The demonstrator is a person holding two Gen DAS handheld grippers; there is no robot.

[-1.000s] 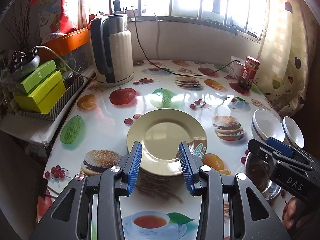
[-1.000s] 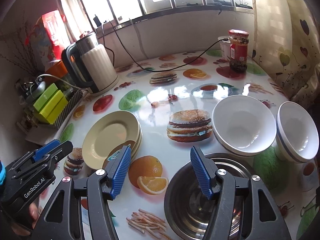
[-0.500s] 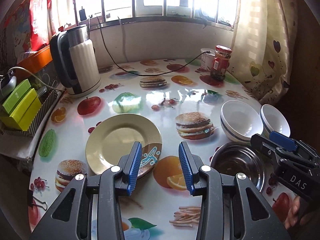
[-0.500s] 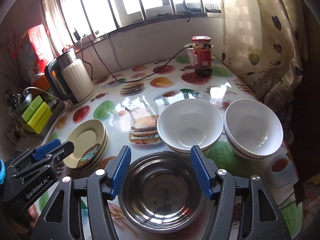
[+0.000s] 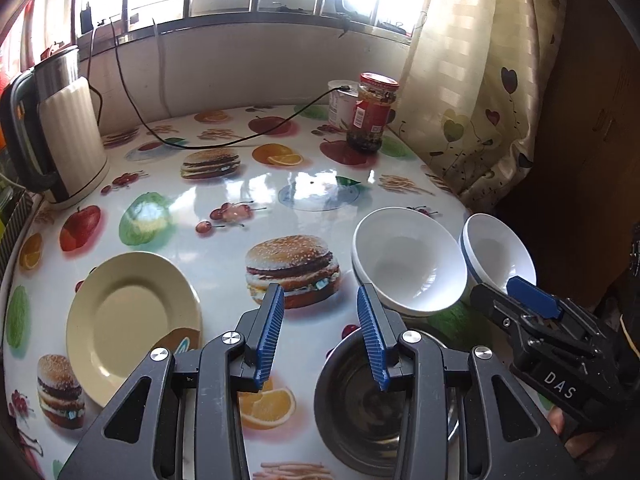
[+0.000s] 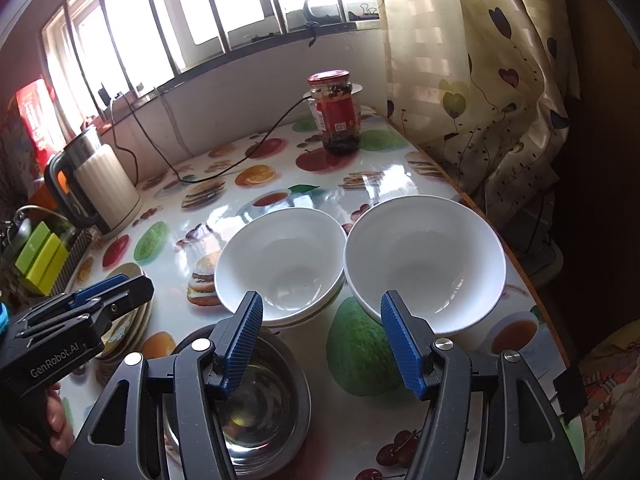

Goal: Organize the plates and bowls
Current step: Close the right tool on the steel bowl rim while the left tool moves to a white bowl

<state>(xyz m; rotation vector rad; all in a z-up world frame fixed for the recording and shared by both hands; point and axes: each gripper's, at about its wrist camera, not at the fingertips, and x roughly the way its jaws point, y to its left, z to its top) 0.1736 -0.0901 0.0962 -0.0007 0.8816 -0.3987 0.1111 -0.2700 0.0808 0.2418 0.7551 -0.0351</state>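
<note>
left wrist view
left gripper (image 5: 320,332): jaws partly apart, nothing between the blue pads, held above the table and touching nothing.
below it: the gap sits over bare tablecloth (image 5: 256,196), between the yellow plates (image 5: 128,316) on its left and the steel bowl (image 5: 360,396) on its right.
yellow plates: a low stack, flat on the cloth, a patterned plate peeking out under the top one.
white bowls: the near stack of white bowls (image 5: 408,264) stands just beyond the steel bowl; the blue-rimmed bowl (image 5: 496,252) is close beside it at the table edge.
right gripper (image 5: 516,304): enters from the right, in front of the blue-rimmed bowl.
further off: kettle (image 5: 56,132) at the far left, red-lidded jar (image 5: 370,112) near the window, a black cable (image 5: 224,140) lying across the cloth.

right wrist view
right gripper (image 6: 322,344): jaws released and wide, gripping nothing.
under it: left pad over the steel bowl (image 6: 256,404), right pad in front of the blue-rimmed bowl (image 6: 424,256); the near stack of white bowls (image 6: 280,258) shows between them.
bowls: the two white rims are almost touching, upright.
left gripper (image 6: 108,296): at the left edge, over the yellow plates (image 6: 128,328), which it mostly hides.
hand (image 6: 56,420): fingers wrapped on that gripper's handle.
curtain (image 6: 500,92): hangs along the table's right side.
</note>
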